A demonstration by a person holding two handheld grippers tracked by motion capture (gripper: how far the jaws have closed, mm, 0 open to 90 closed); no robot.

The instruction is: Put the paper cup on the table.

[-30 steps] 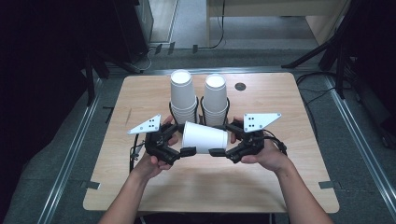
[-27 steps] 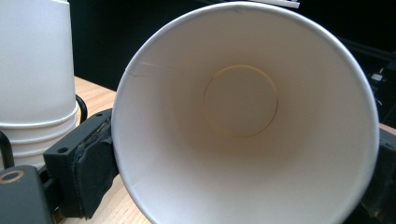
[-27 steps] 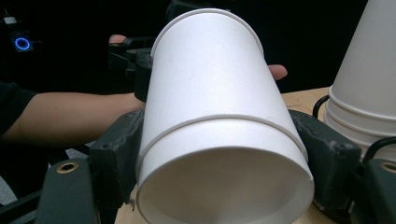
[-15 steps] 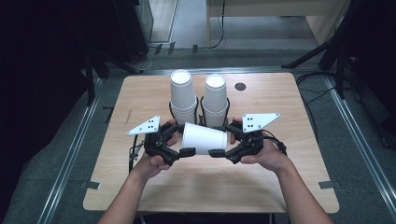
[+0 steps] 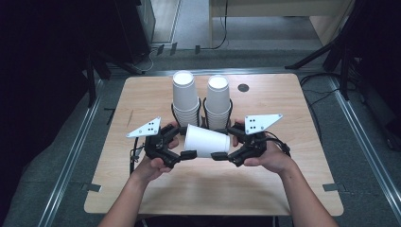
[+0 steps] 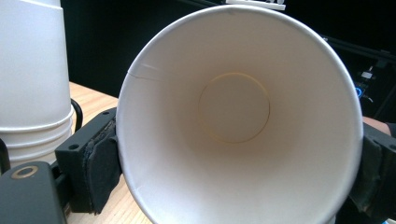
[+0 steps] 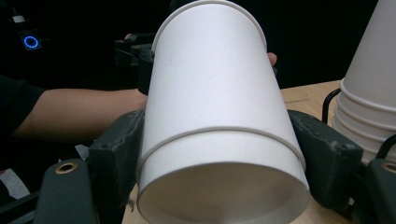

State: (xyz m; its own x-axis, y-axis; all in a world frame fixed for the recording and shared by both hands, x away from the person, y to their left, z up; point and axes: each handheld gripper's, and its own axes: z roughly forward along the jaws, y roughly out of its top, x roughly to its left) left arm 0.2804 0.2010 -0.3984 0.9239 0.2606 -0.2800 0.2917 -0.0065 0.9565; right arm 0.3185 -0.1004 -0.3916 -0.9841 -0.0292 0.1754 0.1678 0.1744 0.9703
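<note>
Right now, a white paper cup point(image 5: 206, 140) is held on its side between the two hand-held grippers, just above the counter point(image 5: 142, 101). Its wide open end is gripped by the left hand-held gripper point(image 5: 188, 154), and its small bottom end is gripped by the right hand-held gripper point(image 5: 218, 155).

From the left hand-held gripper's view, the inside of the cup point(image 6: 238, 121) is seen, all the way to its round bottom. The rim is pressed from both sides by the black pads point(image 6: 100, 161). A small crease is seen on the rim at the upper left.

From the right hand-held gripper's view, the bottom end of the cup point(image 7: 219, 140) is squeezed between the two jaws, one on each side. A second rim line is seen around the cup near that end, so more than one cup may be nested there; it cannot be told for sure. Beyond the cup, the person's other hand and forearm point(image 7: 79, 114) are seen.

The jaws of the right hand-held gripper have just been opened a tiny bit, with the cup between them, and the cup is gripped by them.

Just behind the two hand-held grippers, two tall stacks of white cups are stood on the counter, side by side. The left stack point(image 5: 185, 97) is behind the left hand-held gripper, and the right stack point(image 5: 218, 100) is behind the right one. Farther off, past the right stack, a small dark round hole point(image 5: 243, 87) is seen in the counter.
</note>
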